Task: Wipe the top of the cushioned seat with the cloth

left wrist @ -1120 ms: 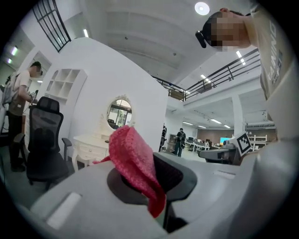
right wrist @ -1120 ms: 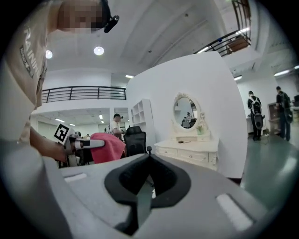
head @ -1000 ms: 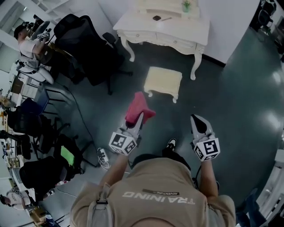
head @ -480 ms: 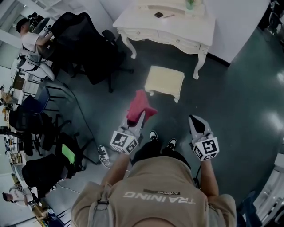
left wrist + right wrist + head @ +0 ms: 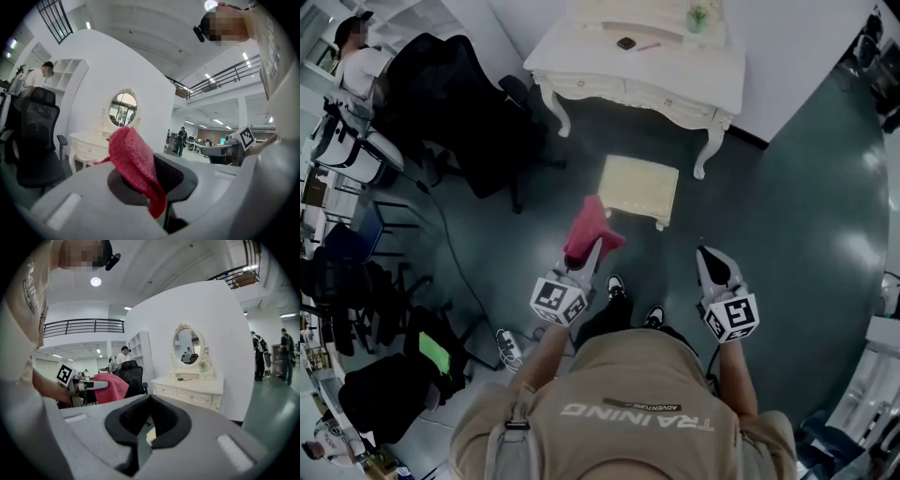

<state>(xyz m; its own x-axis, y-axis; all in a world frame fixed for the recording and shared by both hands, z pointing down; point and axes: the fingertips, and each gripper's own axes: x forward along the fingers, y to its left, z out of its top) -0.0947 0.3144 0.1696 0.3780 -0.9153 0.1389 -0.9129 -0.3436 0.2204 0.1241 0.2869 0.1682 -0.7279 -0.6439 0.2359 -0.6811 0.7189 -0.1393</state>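
**Operator:** What do you record at the far left?

**Inspector:** A seated person (image 5: 358, 70) is at the far left edge. Just right of that person a black office chair (image 5: 455, 98) stands on the dark floor (image 5: 806, 206). Both are well apart from anything you hold.

**Operator:** And my left hand?

**Inspector:** Your left hand-held gripper (image 5: 592, 251) is clamped on the red cloth (image 5: 591, 227). In the left gripper view the cloth is caught between the pads. One fold stands up above them and a tail hangs down through the slot. You hold it in the air over the floor, pointing away from you, beyond your shoes (image 5: 616, 286).

**Operator:** Where does the seat stand?

**Inspector:** The cushioned seat (image 5: 639, 186) stands on the floor, just right of the cloth and a little farther off. It is cream and square, and the cloth is not on its top. Beyond it stands the white table (image 5: 675, 80), with the seat on its near side. The table carries a small dark object (image 5: 626, 43) and a little green plant (image 5: 697, 16). In the right gripper view an oval mirror (image 5: 187, 345) rises at the table's back.

**Operator:** And my right hand?

**Inspector:** Your right hand-held gripper (image 5: 712, 258) is well to the right of the left one, about level with it and pointing the same way. Its jaws are drawn together and grip nothing. Only floor and a pale sliver show through the notch in the pads.
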